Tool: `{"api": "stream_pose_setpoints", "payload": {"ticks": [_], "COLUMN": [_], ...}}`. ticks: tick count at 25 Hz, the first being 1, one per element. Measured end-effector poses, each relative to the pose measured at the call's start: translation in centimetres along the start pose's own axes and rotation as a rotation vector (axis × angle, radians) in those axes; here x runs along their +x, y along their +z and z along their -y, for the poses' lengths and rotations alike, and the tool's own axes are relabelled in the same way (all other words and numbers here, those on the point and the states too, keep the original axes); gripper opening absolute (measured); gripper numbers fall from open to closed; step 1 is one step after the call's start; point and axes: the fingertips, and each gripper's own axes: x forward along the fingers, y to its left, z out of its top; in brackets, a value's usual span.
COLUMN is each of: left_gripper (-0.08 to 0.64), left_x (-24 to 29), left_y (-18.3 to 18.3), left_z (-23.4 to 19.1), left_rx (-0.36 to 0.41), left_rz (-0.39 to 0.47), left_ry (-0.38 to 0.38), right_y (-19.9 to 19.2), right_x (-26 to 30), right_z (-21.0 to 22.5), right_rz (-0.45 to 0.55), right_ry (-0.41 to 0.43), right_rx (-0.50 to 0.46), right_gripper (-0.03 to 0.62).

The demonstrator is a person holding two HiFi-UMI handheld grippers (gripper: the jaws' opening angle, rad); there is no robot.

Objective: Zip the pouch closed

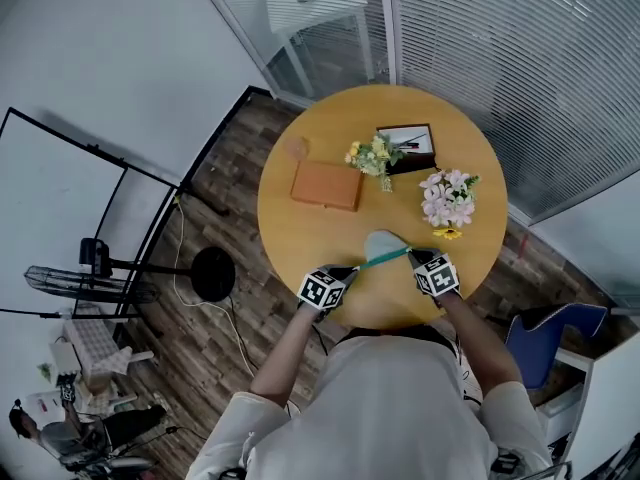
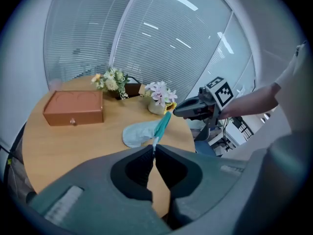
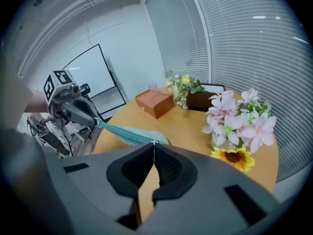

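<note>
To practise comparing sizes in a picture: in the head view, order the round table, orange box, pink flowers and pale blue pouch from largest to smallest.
1. round table, by far the largest
2. orange box and pink flowers: they look too alike to rank
3. pale blue pouch, the smallest

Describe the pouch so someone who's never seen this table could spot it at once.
Find the round wooden table and look to its edge nearest the person. The pouch sits there, its teal zipper gripped at each end by the left tongs and right tongs. It alone is soft and pale blue; the brown box and flowers stand farther back.
</note>
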Motion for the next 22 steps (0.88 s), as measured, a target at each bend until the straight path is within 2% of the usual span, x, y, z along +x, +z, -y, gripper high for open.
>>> {"api": "stream_pose_setpoints", "payload": {"ticks": [4, 11, 14, 22], "left_gripper": [0.025, 0.025, 0.025, 0.034], "left_x": [0.8, 1.2, 1.2, 1.1], "left_y": [-1.9, -3.0, -3.5, -4.3], "left_z": [1.0, 2.2, 2.7, 3.4], "left_rx": [-0.021, -0.015, -0.004, 0.026], "left_rz": [-0.037, -0.03, -0.027, -0.01], "left_ry": [-0.046, -0.098, -0.11, -0.136], "right_y": [-2.4, -4.3, -4.7, -4.2], "right_x": [0.0, -0.6, -1.2, -3.9], "right_z": [-0.6, -1.7, -2.2, -4.6], "right_rz": [-0.056, -0.072, -0.066, 0.003], "right_ry": [-0.01, -0.031, -0.046, -0.075], "right_rx": [0.018, 0.062, 0.094, 0.125], "right_gripper": [0.006, 0.017, 0.111, 0.118]}}
